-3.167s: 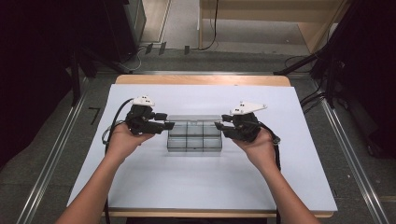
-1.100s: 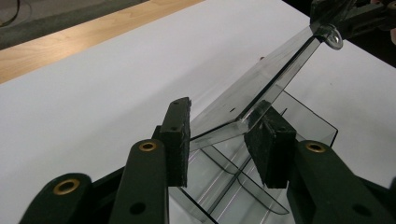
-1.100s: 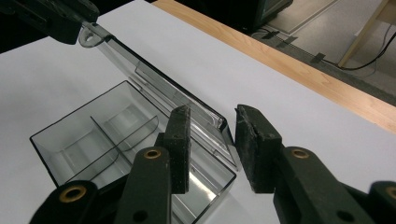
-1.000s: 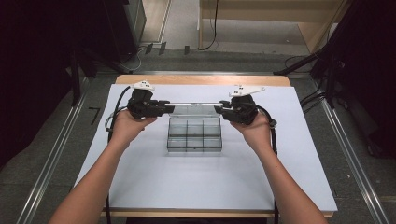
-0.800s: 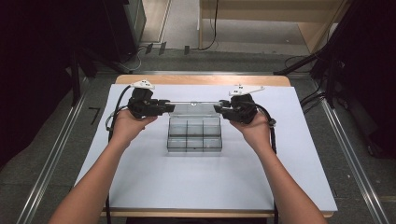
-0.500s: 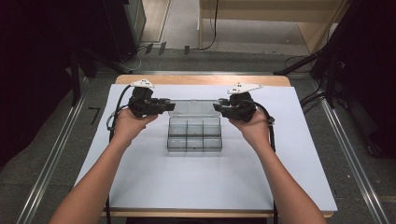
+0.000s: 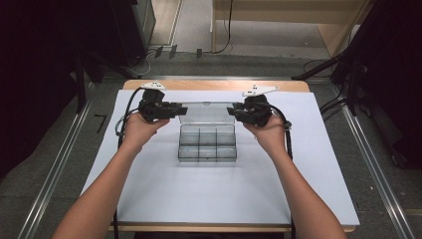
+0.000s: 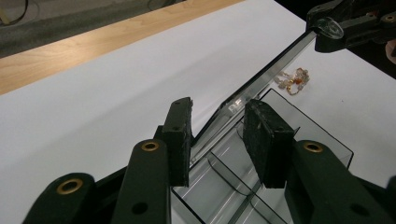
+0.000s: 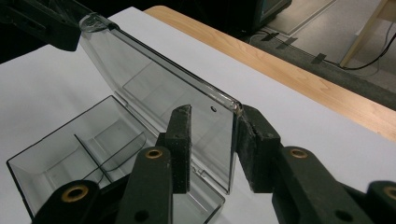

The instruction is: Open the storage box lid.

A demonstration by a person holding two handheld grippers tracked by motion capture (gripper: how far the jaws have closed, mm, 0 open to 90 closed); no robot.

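One clear plastic compartment box [image 7: 207,144], its single hinged lid [image 7: 206,112] raised; six compartments counted from above (two rows of three). Two hand-held tools: left tool [image 7: 171,110], right tool [image 7: 238,111]. One small cluster of beads [image 8: 293,80] on the sheet. One white sheet [image 7: 199,199] covering one wooden worktop [image 7: 219,85].

From above the near edge we look forward and down on the table [image 7: 149,189]. Our two gripper cameras sit close, facing each other across the clear box [image 7: 206,144].
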